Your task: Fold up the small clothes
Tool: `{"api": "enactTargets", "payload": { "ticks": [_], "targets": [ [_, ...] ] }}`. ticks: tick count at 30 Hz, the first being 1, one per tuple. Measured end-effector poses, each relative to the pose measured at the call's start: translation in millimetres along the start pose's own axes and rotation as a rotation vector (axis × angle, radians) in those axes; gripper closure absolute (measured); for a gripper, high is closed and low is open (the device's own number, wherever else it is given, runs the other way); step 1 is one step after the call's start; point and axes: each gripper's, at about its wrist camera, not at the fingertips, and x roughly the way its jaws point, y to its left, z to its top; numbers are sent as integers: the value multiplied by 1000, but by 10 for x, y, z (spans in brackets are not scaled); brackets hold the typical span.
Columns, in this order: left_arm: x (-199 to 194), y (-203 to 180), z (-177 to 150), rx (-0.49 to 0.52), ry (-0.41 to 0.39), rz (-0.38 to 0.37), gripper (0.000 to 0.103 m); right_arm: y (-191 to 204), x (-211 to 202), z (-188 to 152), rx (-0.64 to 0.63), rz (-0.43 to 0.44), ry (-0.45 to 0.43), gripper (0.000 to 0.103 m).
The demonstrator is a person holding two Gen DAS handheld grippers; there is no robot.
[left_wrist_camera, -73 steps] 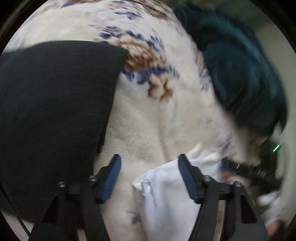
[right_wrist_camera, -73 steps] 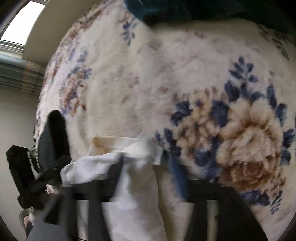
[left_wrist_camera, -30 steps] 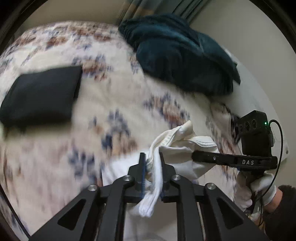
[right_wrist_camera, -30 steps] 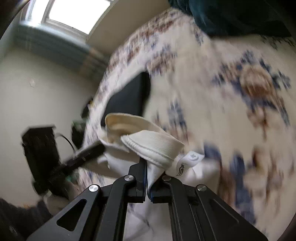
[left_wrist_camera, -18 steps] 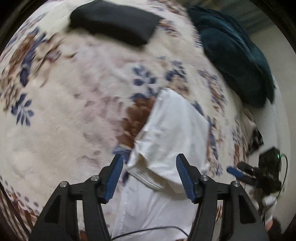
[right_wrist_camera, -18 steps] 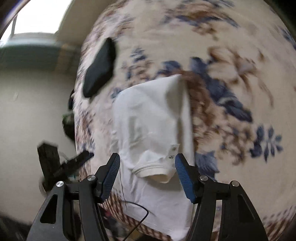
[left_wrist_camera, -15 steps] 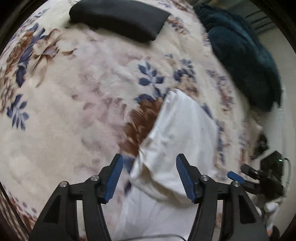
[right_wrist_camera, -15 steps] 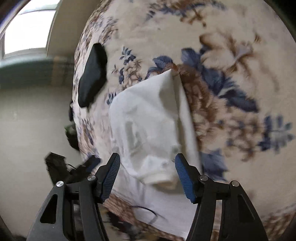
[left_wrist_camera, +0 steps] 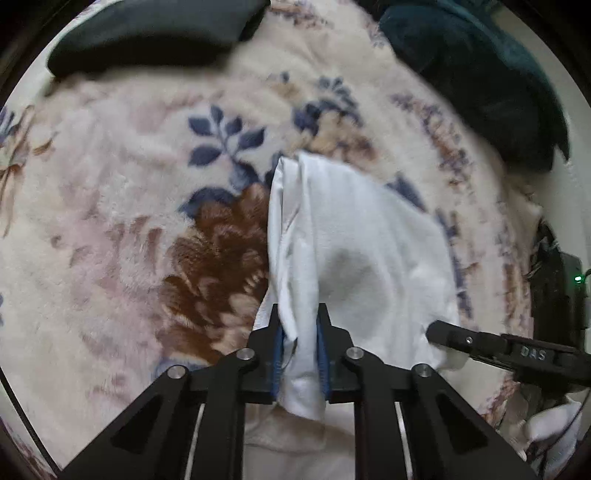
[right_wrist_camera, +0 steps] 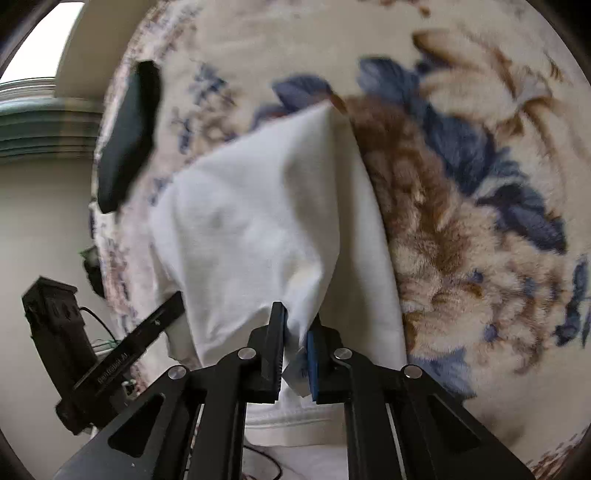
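Both hand-held grippers (left_wrist_camera: 299, 328) (right_wrist_camera: 295, 325) downward-tilted, on white garment (left_wrist_camera: 351, 236)

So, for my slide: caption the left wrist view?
Left gripper pinching a white garment on a floral blanket.

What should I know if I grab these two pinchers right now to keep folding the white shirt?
Left gripper: jaws have just closed, now pinching a bunch of the white shirt at its near edge.
Right gripper: jaws have just closed too, pinching the same shirt's near edge.
Shirt: lies part-folded on the flowery blanket, far corner pointing away.
Black folded cloth sits apart at the far edge; a dark teal blanket is heaped beyond.
Done: a first fold, both near corners gripped.
Left: probably carry the gripped edge over, then let go.
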Motion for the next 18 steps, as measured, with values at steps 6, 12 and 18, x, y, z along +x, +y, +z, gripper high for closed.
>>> {"api": "enactTargets", "payload": {
  "ticks": [6,12,18],
  "targets": [
    [80,202,-103,-64,87,-8,88,-24,-229,14,-74,-42,7,90],
    [-145,403,43,-164,63,-72,69,-54,-311,189,-67,-78,35,84],
    [198,256,620,-148,80,-77,64,-198,-336,653,97,40,-50,73]
  ]
}}
